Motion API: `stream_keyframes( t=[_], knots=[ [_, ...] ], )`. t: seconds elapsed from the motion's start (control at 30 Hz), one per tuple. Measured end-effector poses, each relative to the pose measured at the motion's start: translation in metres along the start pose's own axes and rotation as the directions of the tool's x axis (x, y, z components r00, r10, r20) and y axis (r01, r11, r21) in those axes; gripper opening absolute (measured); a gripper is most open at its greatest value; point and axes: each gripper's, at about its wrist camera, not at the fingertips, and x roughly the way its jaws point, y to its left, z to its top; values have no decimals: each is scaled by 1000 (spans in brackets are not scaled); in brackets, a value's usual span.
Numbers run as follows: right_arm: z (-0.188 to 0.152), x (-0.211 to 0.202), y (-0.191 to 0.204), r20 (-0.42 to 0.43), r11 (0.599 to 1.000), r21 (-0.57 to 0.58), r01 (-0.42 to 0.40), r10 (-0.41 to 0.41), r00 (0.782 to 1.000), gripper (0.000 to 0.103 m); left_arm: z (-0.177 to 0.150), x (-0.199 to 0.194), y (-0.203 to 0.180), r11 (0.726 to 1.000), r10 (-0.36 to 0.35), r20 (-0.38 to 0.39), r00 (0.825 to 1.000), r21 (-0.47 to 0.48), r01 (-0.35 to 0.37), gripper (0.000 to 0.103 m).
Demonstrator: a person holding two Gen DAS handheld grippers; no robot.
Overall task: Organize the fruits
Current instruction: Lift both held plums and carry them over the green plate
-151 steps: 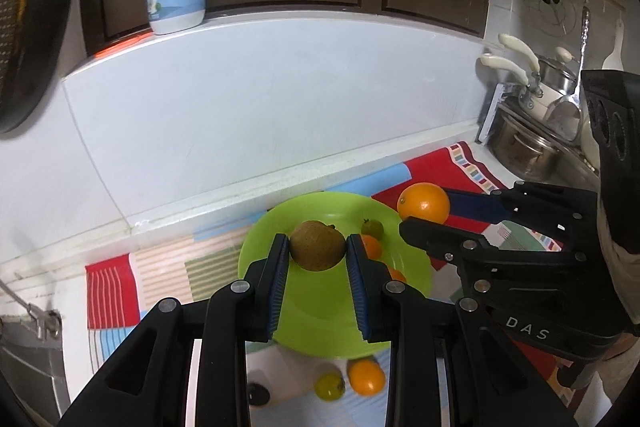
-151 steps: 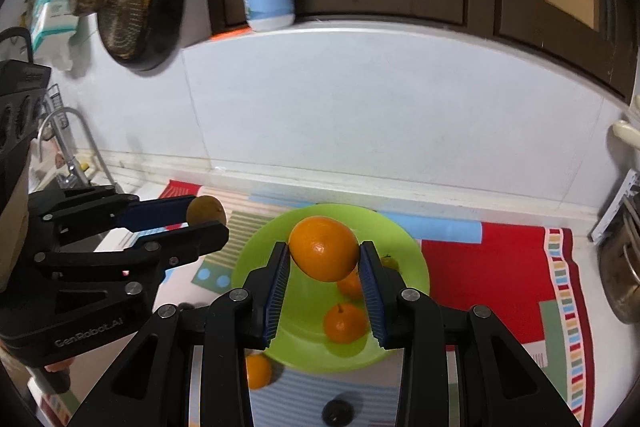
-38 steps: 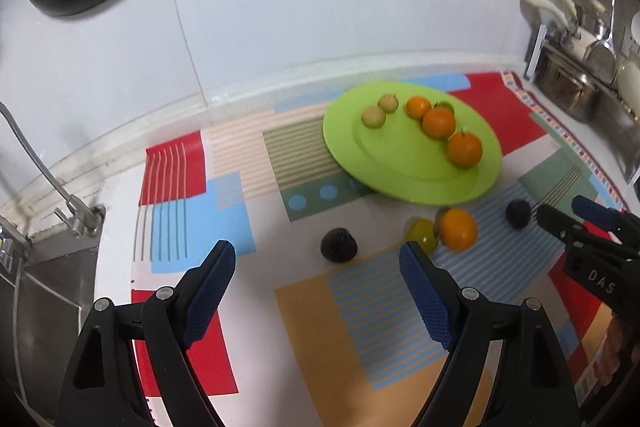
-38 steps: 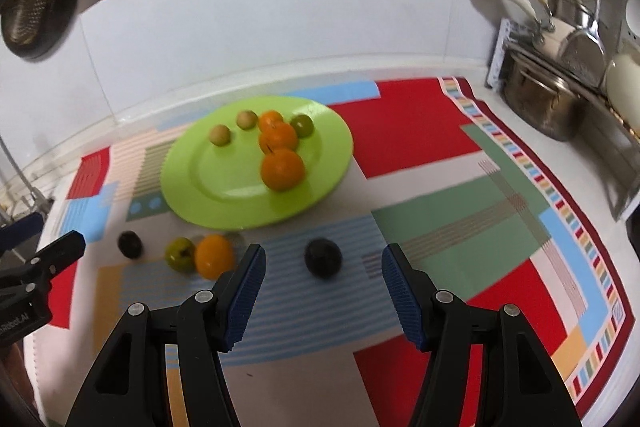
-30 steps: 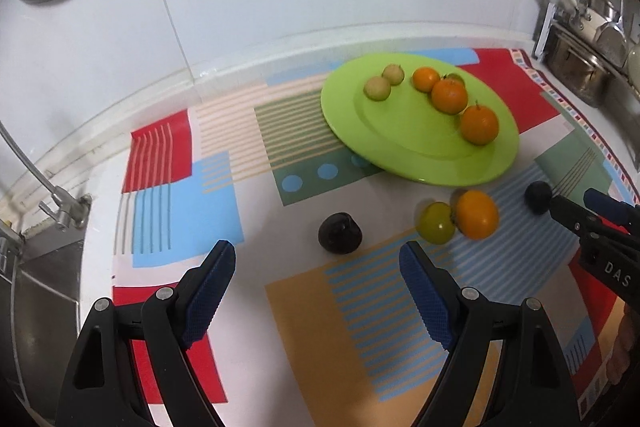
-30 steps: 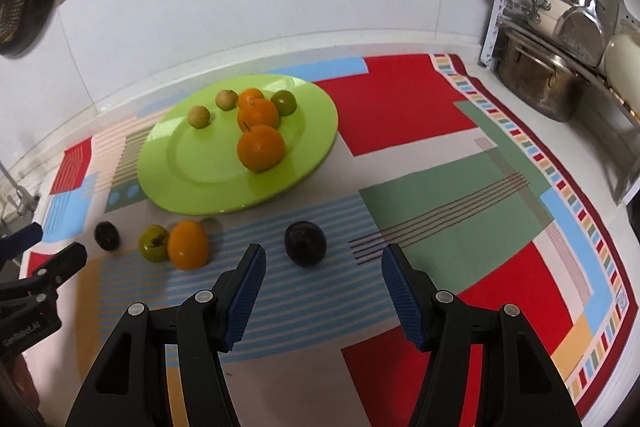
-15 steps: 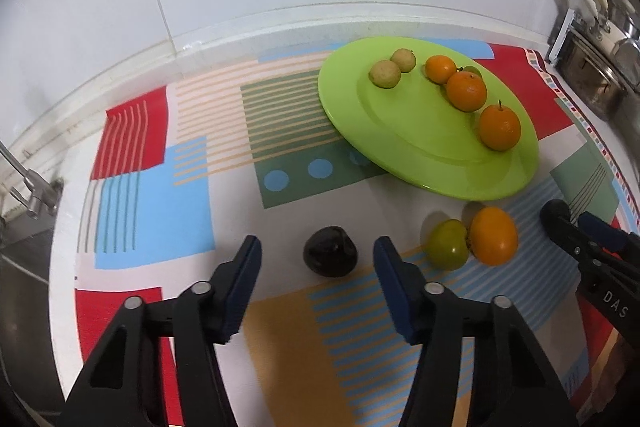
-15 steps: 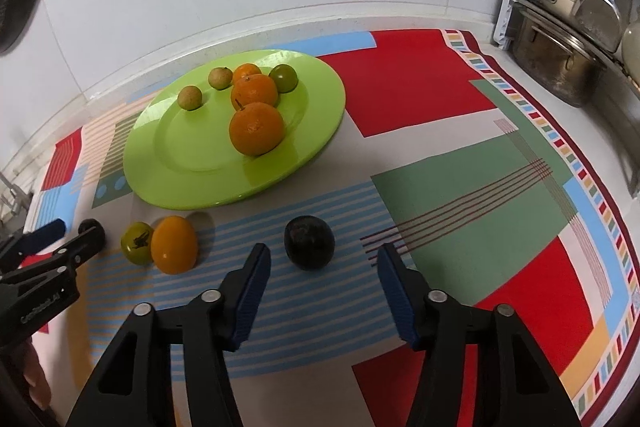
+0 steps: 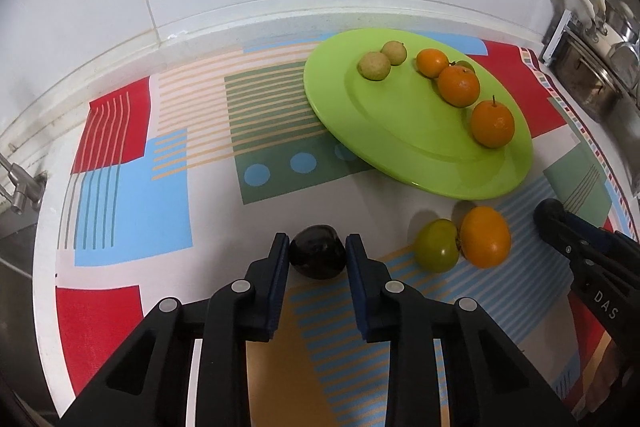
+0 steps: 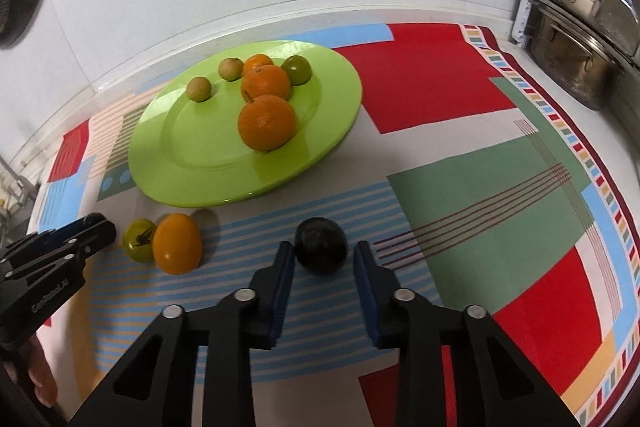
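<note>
Black fruit (image 9: 318, 259): left gripper (image 9: 317, 247) just clamped | twin fruit (image 10: 321, 251): right gripper (image 10: 324, 254) just clamped

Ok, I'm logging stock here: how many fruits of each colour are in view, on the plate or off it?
Orange fruits: 4
Green fruits: 2
Pale tan fruits: 2
Dark fruits: 2
Total: 10

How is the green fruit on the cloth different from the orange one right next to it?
The green fruit is green, and the orange fruit is bright orange. The green fruit looks a little smaller than the orange fruit. The green fruit shows a dark star-shaped stalk end, while the orange fruit shows only smooth skin. Both are round, touch each other, and lie on the cloth, just off the green plate.
</note>
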Motion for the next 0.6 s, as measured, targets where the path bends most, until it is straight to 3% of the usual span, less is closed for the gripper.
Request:
stream_keyframes(
  t=[0.6],
  knots=[
    [4, -36, 2, 81, 995, -47, -90, 93, 992, 28, -2, -47, -13, 999, -32, 82, 996, 8, 31, 29]
  ],
)
